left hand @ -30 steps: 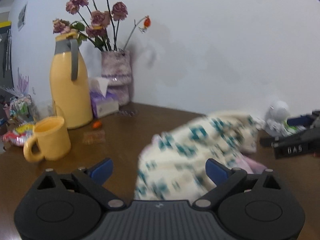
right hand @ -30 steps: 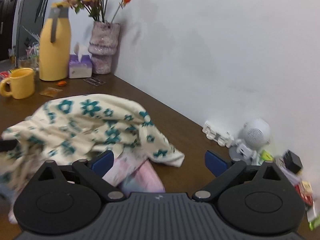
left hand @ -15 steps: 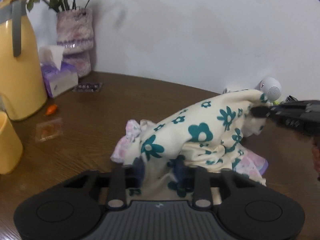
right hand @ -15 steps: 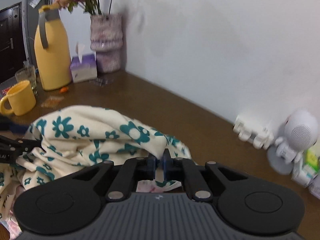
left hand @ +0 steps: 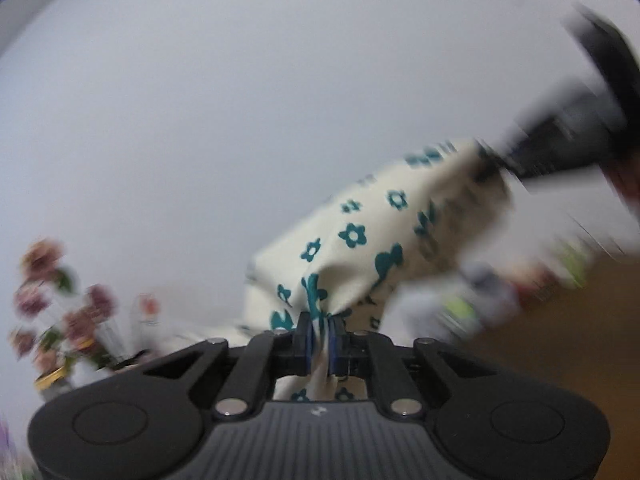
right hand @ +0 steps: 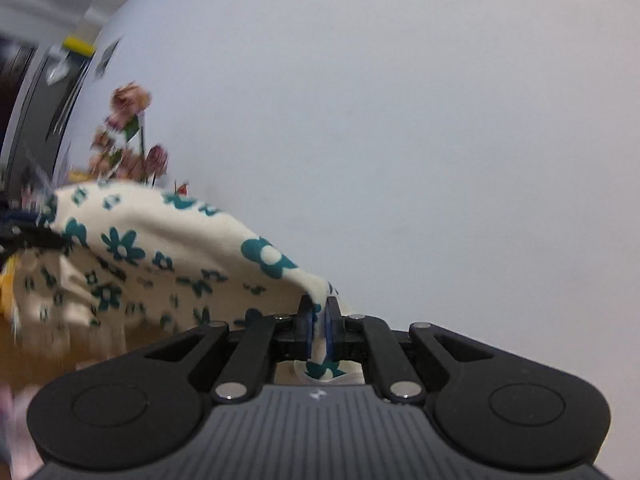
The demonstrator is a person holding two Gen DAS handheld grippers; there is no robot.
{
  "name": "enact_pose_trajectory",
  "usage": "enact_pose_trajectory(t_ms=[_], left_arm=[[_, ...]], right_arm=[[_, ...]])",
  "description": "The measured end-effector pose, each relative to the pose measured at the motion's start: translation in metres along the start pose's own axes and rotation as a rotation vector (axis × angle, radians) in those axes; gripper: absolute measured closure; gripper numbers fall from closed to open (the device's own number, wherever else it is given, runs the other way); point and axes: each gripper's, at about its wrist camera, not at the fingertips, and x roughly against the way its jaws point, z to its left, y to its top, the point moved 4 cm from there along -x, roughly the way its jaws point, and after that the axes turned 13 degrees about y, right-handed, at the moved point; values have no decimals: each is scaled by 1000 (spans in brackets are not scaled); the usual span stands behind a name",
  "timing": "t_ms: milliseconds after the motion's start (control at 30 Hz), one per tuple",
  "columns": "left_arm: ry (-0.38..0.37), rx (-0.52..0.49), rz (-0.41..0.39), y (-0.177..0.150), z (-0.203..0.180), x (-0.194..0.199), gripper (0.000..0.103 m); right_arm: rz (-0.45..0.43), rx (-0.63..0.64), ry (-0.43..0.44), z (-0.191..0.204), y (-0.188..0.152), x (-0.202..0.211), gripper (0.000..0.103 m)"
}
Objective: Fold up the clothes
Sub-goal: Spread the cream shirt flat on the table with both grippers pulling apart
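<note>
A cream garment with teal flowers point(left hand: 360, 248) hangs in the air, stretched between both grippers. My left gripper point(left hand: 320, 340) is shut on one edge of it. My right gripper point(right hand: 319, 324) is shut on another edge; the garment point(right hand: 152, 256) spreads left from it. The right gripper also shows blurred at the upper right of the left wrist view point(left hand: 560, 136), and the left gripper shows at the left edge of the right wrist view point(right hand: 24, 236). Both views point up at the white wall.
Dried pink flowers point(left hand: 60, 304) stand at the lower left, also seen in the right wrist view point(right hand: 128, 136). The brown table point(left hand: 560, 320) with blurred small items point(left hand: 488, 292) lies at the right. A pink cloth point(right hand: 16, 420) shows at the lower left edge.
Both grippers have lifted the flowered garment up off the table and tilted upward. The table and the pink cloth have dropped out of most of the view.
</note>
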Motion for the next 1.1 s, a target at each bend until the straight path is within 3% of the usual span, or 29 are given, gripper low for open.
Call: enact_pose_trajectory(t_ms=[67,167,267,333,467,533,567,600,633,667,767,833,900,1100], left_arm=[[-123,-127,47,-33,-54,25,96],[-312,-194,162,-77,-119,57,100],[-423,-193,179,-93,-150,79,100],[-470,-165,220,-99,-157,85,99],[-545,-111,291,-109,-144,80,83],[-541,-55,313,-102,-124,71,59],[-516,-28,319,-96,-114,69,40],[-470,-10,322,-93,-102,62,30],[-425,8,325,-89,-91,54,30],[-385,12,331,-87,-83,45,28],[-270,25,370,-83,-60,16,21],[-209,33,406,-84,-48,-3,21],[-200,33,441,-84,-43,-24,21],[-153,7,515,-94,-32,-82,21]], right_arm=[[101,52,-8,0,-37,40,98],[321,35,16,7,-117,72,98],[485,-25,45,16,-188,96,98],[538,-77,70,25,-219,110,98],[542,-136,85,36,-243,136,98],[537,-162,95,39,-245,146,94],[540,-176,109,41,-247,150,91],[545,-192,127,41,-250,156,83],[546,-215,144,42,-253,160,70],[544,-241,159,41,-256,163,65],[472,-400,227,29,-251,175,60],[403,-510,241,14,-243,181,49],[358,-568,219,0,-236,183,43],[470,-532,141,-11,-247,161,42]])
